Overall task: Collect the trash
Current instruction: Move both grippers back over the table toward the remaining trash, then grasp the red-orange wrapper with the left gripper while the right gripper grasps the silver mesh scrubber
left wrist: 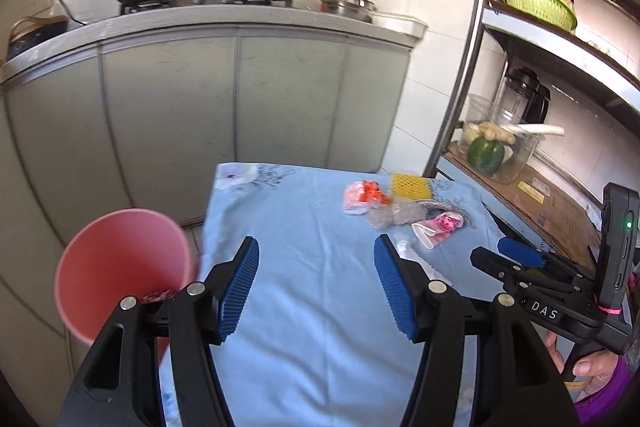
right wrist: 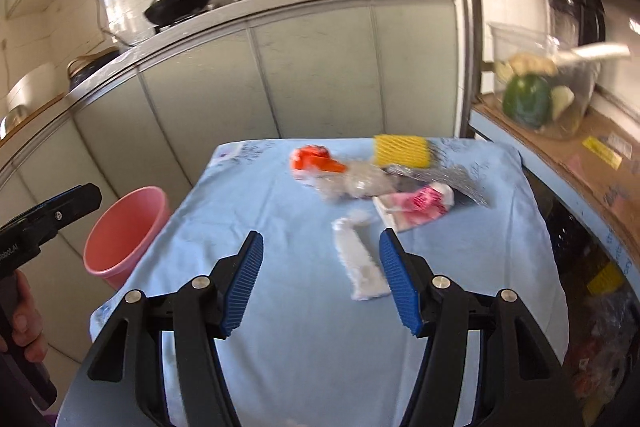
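Left gripper [left wrist: 316, 287]: jaws spread wide, nothing held, poised over blue cloth [left wrist: 304, 307]. Right gripper [right wrist: 320, 279]: jaws parted, empty, aimed at white wrapper [right wrist: 360, 263] lying just beside right pad (likely next pick). Remaining trash [right wrist: 360, 179] is clustered at cloth's far side. Pink bin [right wrist: 124, 231] is stationed beside table's left edge, presumably for short drops.
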A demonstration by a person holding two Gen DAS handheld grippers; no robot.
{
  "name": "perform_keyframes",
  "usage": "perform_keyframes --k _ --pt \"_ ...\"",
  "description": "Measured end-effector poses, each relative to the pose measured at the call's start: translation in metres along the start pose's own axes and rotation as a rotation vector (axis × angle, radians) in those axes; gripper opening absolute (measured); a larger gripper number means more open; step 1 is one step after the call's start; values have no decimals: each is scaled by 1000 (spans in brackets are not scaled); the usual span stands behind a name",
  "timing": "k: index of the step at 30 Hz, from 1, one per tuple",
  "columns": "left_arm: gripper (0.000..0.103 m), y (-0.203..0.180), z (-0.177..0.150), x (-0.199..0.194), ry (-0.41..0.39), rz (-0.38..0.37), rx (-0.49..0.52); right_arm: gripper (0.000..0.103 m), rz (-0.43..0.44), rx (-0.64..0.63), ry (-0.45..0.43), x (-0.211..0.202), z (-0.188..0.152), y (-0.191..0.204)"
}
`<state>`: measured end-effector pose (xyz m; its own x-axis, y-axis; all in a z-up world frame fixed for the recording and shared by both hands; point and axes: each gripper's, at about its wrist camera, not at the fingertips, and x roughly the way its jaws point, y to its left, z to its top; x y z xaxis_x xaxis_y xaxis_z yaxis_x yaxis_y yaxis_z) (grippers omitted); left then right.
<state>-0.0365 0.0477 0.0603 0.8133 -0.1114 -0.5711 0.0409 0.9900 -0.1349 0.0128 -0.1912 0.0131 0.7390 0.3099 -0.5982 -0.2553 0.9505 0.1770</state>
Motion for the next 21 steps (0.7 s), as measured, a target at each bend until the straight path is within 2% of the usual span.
perform_keyframes --k 6,21 --pt "61 -23 16 66 68 -34 30 61 -27 65 34 26 2 -44" --pt "61 -44 51 196 124 -88 101 61 -105 86 26 50 28 -76"
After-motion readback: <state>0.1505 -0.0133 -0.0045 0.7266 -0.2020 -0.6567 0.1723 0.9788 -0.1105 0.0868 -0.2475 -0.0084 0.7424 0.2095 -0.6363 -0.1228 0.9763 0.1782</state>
